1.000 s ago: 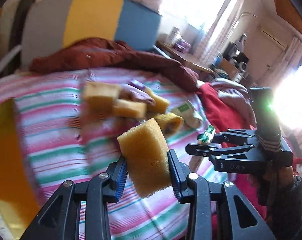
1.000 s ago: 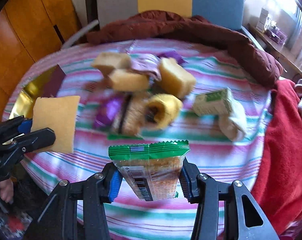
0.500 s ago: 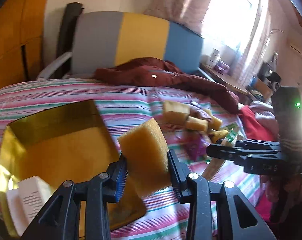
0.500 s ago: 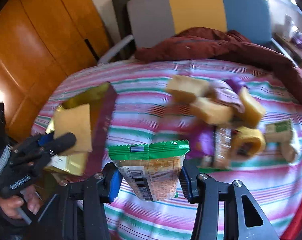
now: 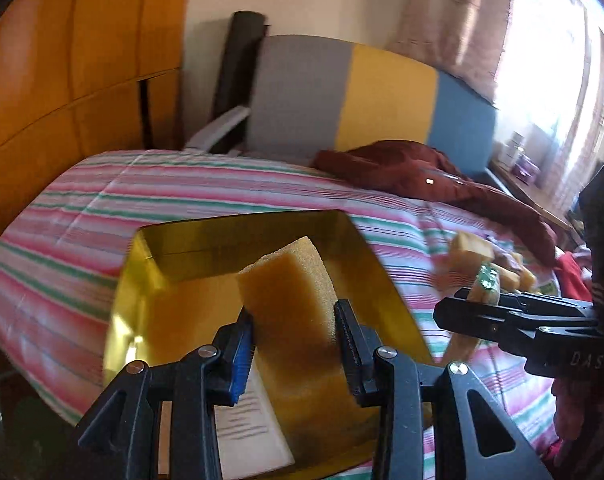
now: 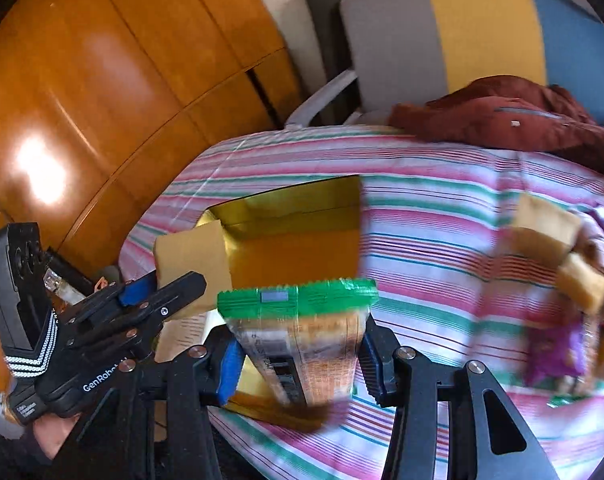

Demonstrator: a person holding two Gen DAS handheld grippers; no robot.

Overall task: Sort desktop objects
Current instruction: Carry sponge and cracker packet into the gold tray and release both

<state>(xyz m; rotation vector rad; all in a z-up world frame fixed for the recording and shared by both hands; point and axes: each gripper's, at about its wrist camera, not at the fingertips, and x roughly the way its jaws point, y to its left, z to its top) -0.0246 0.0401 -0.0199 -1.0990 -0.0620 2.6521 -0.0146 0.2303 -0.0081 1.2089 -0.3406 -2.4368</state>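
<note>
Ahead of my left hand-held gripper (image 5: 293,336) I see a gold box (image 5: 229,236) lying open on the striped bedspread (image 5: 101,200), with a white printed card (image 5: 245,420) on its floor just under my fingers; nothing stands between me and the box opening. Beyond it are a dark red garment (image 5: 414,168) and a grey, yellow and blue headboard (image 5: 382,92), with orange wooden panels (image 5: 61,60) off to my left. To the right of both grippers, well apart from the box, a loose heap of sponge pieces (image 6: 542,232) and a purple packet (image 6: 554,348) lies on the bedspread. My left hand-held gripper is clamped on a yellow sponge block (image 5: 293,288), which hangs over the box interior. My right hand-held gripper (image 6: 297,354) is clenched on a green-topped snack packet (image 6: 302,328), held upright above the near edge of the box, just beside the left one and its sponge.
</note>
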